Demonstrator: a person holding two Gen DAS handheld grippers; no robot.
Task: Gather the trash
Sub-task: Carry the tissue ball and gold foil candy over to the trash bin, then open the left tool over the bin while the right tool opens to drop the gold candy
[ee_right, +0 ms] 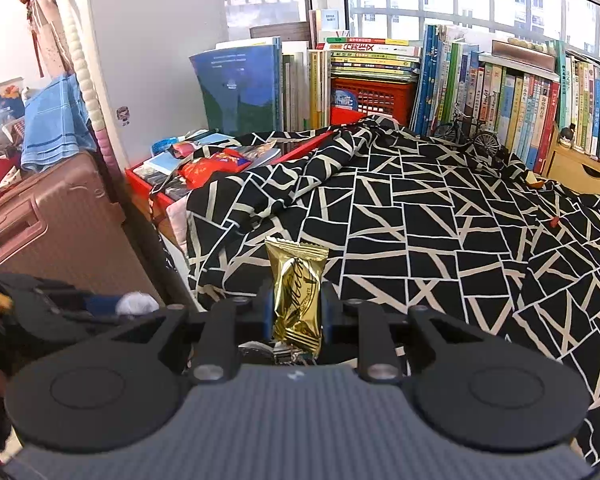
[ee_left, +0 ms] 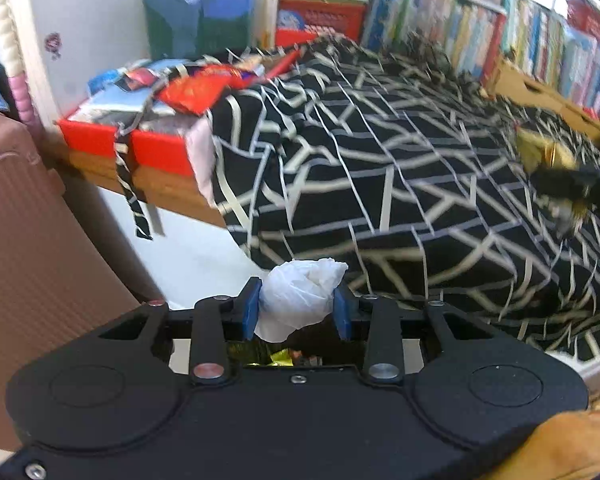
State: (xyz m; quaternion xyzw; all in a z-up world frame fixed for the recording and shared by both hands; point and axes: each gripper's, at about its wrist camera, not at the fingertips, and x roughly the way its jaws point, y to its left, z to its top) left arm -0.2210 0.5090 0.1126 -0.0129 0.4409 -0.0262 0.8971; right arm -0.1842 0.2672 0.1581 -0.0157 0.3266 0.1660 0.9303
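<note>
My left gripper (ee_left: 297,310) is shut on a crumpled white tissue (ee_left: 300,292), pinched between its blue pads, just off the near edge of a bed with a black-and-white patterned cover (ee_left: 380,168). In the right wrist view that tissue (ee_right: 137,303) shows blurred at the lower left. My right gripper (ee_right: 297,308) is shut on a gold candy wrapper (ee_right: 298,292) that stands upright between its pads over the cover (ee_right: 420,220). The right gripper with the gold wrapper (ee_left: 540,152) appears blurred at the right edge of the left wrist view.
A red tray (ee_left: 100,132) with a red snack bag (ee_left: 196,90) and booklets sits at the bed's far left corner. A brown suitcase (ee_right: 60,224) stands at left. Books (ee_right: 500,96) line the window side, with a wooden drawer box (ee_right: 580,168) at right.
</note>
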